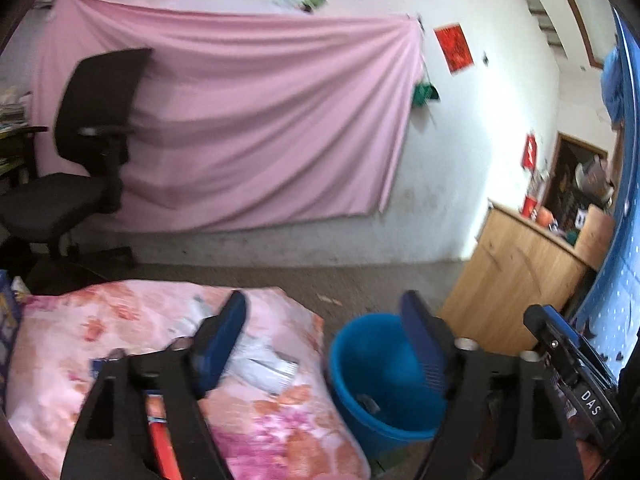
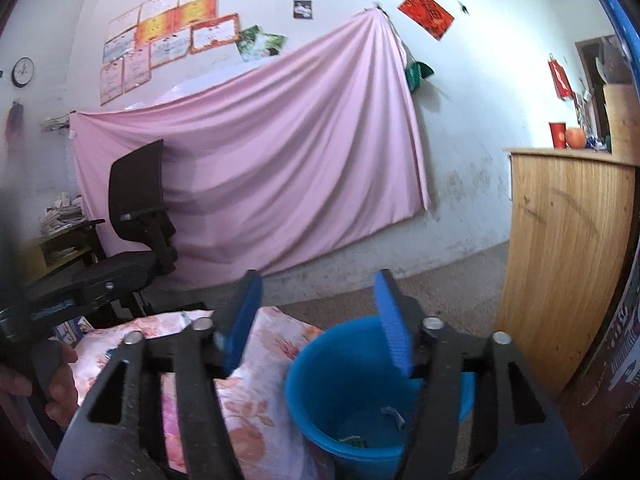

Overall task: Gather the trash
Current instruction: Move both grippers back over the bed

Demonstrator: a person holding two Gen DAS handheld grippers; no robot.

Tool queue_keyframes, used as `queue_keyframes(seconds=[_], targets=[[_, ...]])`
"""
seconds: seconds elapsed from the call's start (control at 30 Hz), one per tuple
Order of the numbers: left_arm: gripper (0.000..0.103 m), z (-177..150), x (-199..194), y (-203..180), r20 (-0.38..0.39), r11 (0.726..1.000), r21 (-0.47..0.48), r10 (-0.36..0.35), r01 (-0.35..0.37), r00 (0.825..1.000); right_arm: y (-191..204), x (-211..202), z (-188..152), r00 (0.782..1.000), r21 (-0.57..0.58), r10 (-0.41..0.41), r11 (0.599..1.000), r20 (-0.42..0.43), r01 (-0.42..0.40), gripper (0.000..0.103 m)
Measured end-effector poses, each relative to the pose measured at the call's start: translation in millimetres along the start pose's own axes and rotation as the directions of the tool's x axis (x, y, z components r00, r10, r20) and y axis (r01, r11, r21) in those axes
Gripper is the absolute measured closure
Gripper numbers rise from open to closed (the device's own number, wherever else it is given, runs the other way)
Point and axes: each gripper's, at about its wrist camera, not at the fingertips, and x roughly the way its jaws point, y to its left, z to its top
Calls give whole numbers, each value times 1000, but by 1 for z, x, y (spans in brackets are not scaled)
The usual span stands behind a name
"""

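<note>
a: start at the left edge. what's there?

b: a black office chair [image 1: 80,152], motion-blurred, its base partly cut by the frame. behind it a pink sheet [image 1: 248,120] hangs on the wall. in the right wrist view a hand [image 2: 56,384] sits low at the left edge, only partly in frame.

a: and lower down?

b: a table covered in a pink floral cloth [image 1: 280,420]. on it lie white paper scraps [image 1: 264,364], smeared enough that i can't tell how many pieces there are. an orange-red strip [image 1: 160,448] shows between the left gripper's black arms (mostly hidden, so i can't say what it is).

a: the left gripper?

b: the left gripper [image 1: 324,336] has its blue pads spread wide, nothing between them. one pad covers part of the scraps, the other overlaps the bucket.

a: where's the trash going?

b: a blue bucket [image 2: 320,364] stands just beside the table's right edge. inside it are a pale scrap [image 2: 394,414] and something dark and greenish [image 2: 352,440] at the bottom, too blurred to name.

a: the right gripper?

b: the right gripper [image 2: 318,312] is also wide apart and empty, above the gap between cloth and bucket. in the left wrist view only its dark body shows at the right margin.

a: further right?

b: a wooden cabinet [image 2: 568,256] with a red cup [image 2: 557,135] and other small items on top, cut off by a blue edge [image 2: 624,36].
</note>
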Motion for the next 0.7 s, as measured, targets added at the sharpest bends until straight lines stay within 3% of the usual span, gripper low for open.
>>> queue_keyframes(seconds=[0.07,0.2,0.47,0.7], targets=[[17,1,-17,13,50,999,-11,32,-31,998,13,-4,4,1000,-9,11,1000,23,-10,0],[2,-3,-47,38,129,994,-26,106,-103,986,35,-11,8,997,-29,36,999,62,-34,0],[2,-19,-102,82,231,975,-31,222,-221,947,82,-27,8,983,-86,119,990,139,-108,0],[2,-35,-136,103,258,960,-22,274,-278,927,115,-36,-1,965,-147,183,977,186,-157,0]])
